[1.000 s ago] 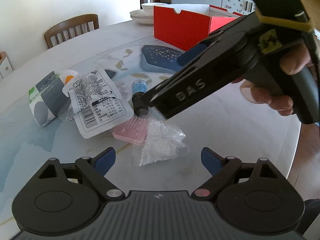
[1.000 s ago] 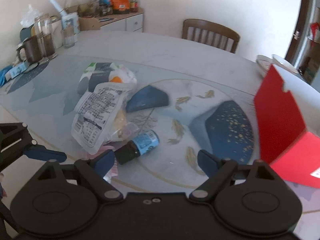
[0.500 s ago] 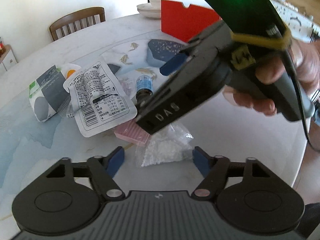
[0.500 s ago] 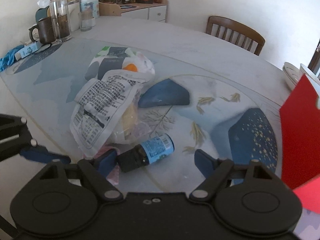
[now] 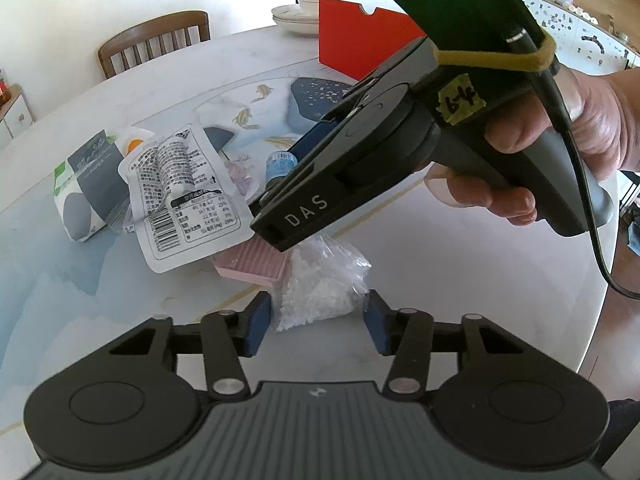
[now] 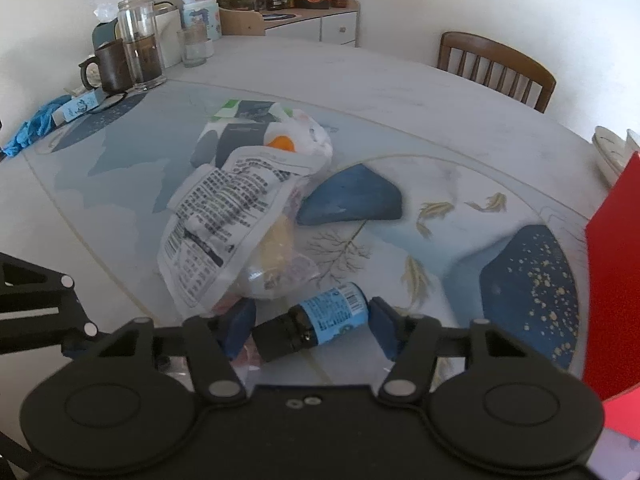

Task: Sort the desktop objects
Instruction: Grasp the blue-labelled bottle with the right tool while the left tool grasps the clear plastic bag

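A small dark bottle with a blue label (image 6: pixel 316 322) lies on its side between the open blue pads of my right gripper (image 6: pixel 310 326); the pads flank it closely, contact unclear. A clear bag of white granules (image 5: pixel 320 284) lies between the open pads of my left gripper (image 5: pixel 318 328). Behind it sit a pink ribbed case (image 5: pixel 254 264), a white printed pouch (image 5: pixel 186 196) and a green-and-white tissue pack (image 5: pixel 86 184). The right gripper's body (image 5: pixel 360 148) hangs over the pile in the left wrist view, hiding most of the bottle (image 5: pixel 280 162).
An open red box (image 5: pixel 356 44) stands at the far side, its wall at the right edge in the right wrist view (image 6: pixel 616 288). Stacked plates (image 5: pixel 296 14), a wooden chair (image 5: pixel 156 44), jars and a mug (image 6: pixel 124 60) line the table's edges.
Both grippers moved down and forward. The bottle now lies between the right pads and the granule bag between the left pads; both pairs of pads have narrowed.
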A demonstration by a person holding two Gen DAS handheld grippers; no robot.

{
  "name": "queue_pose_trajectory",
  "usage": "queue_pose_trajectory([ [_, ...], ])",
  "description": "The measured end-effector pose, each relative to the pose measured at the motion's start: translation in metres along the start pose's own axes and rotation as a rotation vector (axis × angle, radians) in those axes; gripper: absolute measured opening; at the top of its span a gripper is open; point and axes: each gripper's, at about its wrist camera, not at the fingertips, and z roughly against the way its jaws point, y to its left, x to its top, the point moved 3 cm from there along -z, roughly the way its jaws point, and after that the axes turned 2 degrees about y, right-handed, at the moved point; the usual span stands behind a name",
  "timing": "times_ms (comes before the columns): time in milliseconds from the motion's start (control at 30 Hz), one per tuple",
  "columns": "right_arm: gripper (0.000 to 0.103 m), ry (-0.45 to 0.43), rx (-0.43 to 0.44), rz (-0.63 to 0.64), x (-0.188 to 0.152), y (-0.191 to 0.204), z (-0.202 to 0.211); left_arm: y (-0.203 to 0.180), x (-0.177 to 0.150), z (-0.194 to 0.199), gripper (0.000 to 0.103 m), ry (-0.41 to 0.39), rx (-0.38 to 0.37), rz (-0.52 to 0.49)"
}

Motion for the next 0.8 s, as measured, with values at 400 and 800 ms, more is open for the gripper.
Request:
queue_pose_trajectory([
  [400, 0.061, 0.015, -0.071, -0.096, -0.03, -0.027, 0.024, -0.017, 0.002, -0.001, 0.035, -0.013, -0.017, -0.056],
  [800, 0.061, 0.004, -0.157, -0.226, -0.063, -0.06, 0.066, -0.022, 0.009, -0.002, 0.027, -0.024, -0.012, -0.046],
])
